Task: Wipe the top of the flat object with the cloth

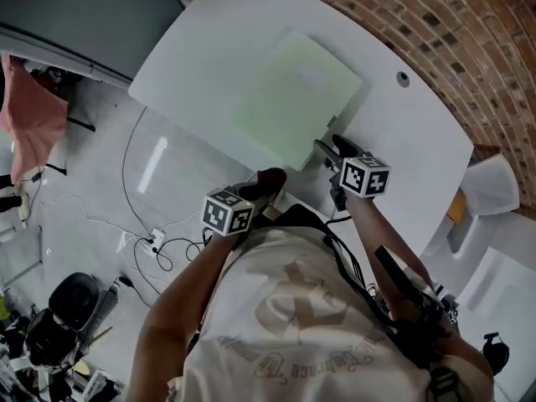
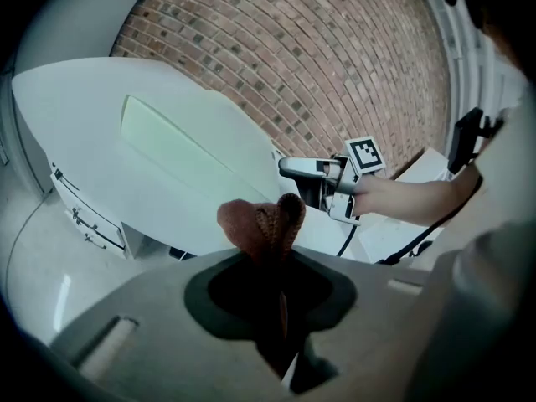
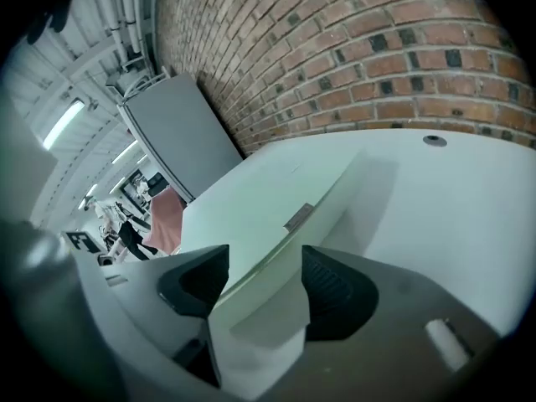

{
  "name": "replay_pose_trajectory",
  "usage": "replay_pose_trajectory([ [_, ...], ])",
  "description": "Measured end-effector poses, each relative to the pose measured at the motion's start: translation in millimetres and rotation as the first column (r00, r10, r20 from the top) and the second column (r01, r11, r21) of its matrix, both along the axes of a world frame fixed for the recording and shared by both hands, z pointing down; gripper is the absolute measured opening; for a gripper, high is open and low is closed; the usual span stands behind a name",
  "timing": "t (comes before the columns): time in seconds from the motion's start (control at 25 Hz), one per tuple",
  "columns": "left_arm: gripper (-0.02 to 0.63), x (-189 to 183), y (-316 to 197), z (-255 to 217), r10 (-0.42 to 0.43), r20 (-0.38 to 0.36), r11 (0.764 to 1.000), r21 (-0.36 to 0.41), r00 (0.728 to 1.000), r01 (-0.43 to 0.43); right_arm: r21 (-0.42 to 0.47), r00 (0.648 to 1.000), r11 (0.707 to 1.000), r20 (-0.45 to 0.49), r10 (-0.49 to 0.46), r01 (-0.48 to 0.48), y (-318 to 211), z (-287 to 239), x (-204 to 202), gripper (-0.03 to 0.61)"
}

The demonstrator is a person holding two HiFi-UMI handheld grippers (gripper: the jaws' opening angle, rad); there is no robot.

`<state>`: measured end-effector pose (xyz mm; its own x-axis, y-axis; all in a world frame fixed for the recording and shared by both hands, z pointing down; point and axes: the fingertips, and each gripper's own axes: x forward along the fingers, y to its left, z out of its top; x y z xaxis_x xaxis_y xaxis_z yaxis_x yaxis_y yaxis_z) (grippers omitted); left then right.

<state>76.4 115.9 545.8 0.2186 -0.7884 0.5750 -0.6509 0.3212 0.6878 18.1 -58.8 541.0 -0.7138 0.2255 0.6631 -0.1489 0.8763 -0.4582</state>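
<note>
our left gripper (image 1: pixel 261 189) is clenched on a bunched reddish-brown cloth (image 2: pixel 261 223), which sticks out past its jaw tips. it hangs in the air just off the near edge of the white table (image 1: pixel 410 132), apart from the pale green board (image 1: pixel 293 95). the board lies flat on the table. our right gripper (image 1: pixel 333 147) has its jaws standing apart astride the board's near right corner. the pads seem not to press on it, though the view is too close to be sure.

Pale green board (image 1: pixel 295 99), white table (image 1: pixel 419 141), brick wall (image 1: pixel 435 15)
</note>
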Motion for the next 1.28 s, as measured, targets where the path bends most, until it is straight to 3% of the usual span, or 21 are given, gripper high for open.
replay_pose_trajectory([
  [0.12, 0.074, -1.7, -3.7, 7.6, -0.005, -0.028, 1.0, -0.021, 1.0, 0.005, -0.046, 0.999, 0.998, -0.038, 0.028, -0.03, -2.8, 8.1, -11.5, 0.333],
  [0.36, 0.074, 1.9, -17.0, 17.8, 0.008, -0.092, 0.999, -0.036, 0.996, -0.011, -0.106, 0.994, 0.992, -0.092, 0.06, -0.07, 2.1, 17.5, -24.8, 0.385],
  [0.56, 0.074, 13.0, -30.5, 25.0, 0.067, -0.148, 0.996, -0.04, 0.987, -0.074, -0.075, 0.988, 0.995, -0.139, 0.061, -0.072, 6.3, 24.8, -27.9, 0.393],
  [0.88, 0.075, 12.2, -41.8, 33.7, 0.059, -0.228, 0.994, -0.071, 0.972, -0.077, -0.09, 0.984, 0.995, -0.175, 0.03, -0.046, 13.0, 33.0, -30.4, 0.39],
  [1.28, 0.075, 13.2, -58.3, 33.4, 0.039, -0.24, 0.995, -0.078, 0.97, -0.059, -0.116, 0.988, 0.993, -0.156, 0.007, -0.026, 9.4, 34.5, -26.1, 0.385],
])
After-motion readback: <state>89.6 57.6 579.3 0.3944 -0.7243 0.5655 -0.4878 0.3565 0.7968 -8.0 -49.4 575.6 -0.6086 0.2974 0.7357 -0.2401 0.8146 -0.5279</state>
